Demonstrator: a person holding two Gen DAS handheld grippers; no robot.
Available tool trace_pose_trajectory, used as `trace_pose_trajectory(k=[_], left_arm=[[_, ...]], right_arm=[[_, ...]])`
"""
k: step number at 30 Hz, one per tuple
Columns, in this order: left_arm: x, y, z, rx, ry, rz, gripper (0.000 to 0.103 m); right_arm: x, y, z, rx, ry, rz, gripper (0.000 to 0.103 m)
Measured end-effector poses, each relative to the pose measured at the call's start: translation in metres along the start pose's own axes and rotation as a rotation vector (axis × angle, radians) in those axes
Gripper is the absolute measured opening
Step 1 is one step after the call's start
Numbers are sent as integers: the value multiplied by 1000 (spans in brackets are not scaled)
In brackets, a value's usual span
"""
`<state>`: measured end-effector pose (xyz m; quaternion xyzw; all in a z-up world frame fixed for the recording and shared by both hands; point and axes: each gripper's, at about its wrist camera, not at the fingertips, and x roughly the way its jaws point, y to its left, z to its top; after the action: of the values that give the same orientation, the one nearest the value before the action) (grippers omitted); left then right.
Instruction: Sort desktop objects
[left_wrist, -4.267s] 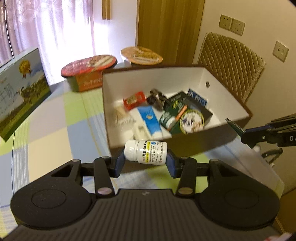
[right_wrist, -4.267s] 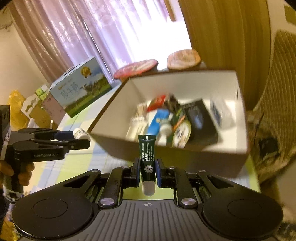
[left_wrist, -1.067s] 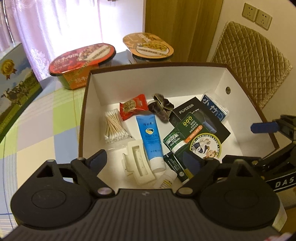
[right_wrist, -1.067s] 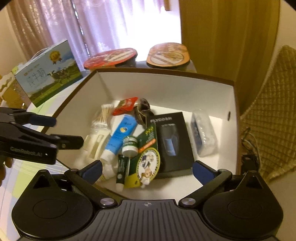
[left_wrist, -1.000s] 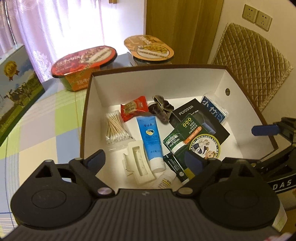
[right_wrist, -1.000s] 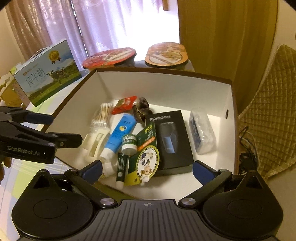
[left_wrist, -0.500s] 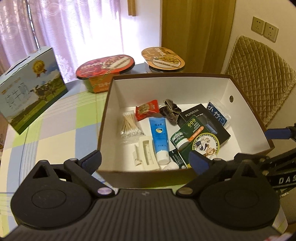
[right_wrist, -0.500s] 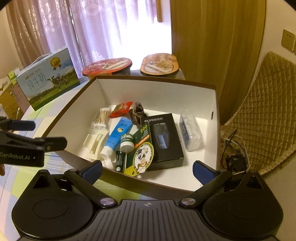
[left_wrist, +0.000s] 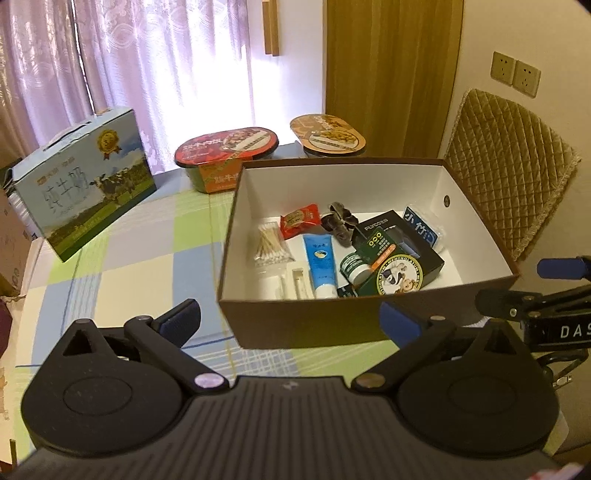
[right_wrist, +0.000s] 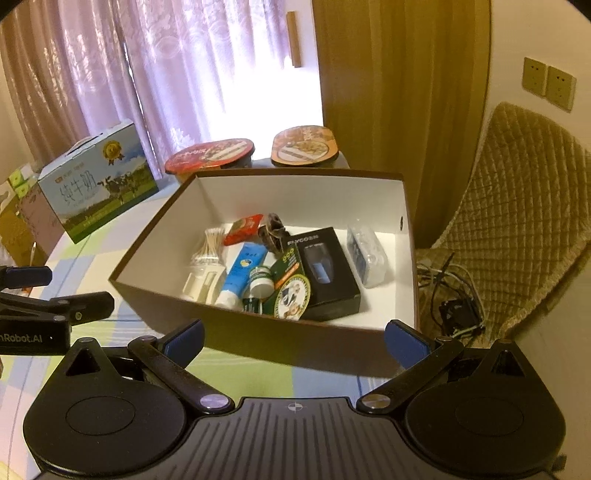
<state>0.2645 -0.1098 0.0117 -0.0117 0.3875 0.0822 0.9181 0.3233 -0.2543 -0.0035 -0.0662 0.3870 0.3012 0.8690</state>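
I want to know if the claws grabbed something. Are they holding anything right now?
No. The left gripper and the right gripper are both wide open and empty, in front of the cardboard box with the sorted things inside.

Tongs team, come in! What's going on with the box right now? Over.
Left tongs open, empty. Right tongs open, empty. Box on the checked cloth, holding blue tube, cotton swabs, black carton. Nothing blocking it.
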Motion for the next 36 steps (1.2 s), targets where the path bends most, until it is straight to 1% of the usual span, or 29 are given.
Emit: trace_pose_trajectory(k=[9, 17, 28, 36], left_arm=[[-37, 21, -28, 0, 15, -21, 102], [-61, 32, -53, 36, 31, -46, 102], [-71, 44, -74, 58, 58, -58, 102], [-70, 51, -81, 54, 76, -64, 102]], right_arm=[[-33, 33, -28, 34, -14, -33, 101], [-55, 60, -50, 51, -25, -50, 101], [-65, 75, -75, 96, -12, -67, 101], [-64, 78, -84, 106, 9, -78, 101]])
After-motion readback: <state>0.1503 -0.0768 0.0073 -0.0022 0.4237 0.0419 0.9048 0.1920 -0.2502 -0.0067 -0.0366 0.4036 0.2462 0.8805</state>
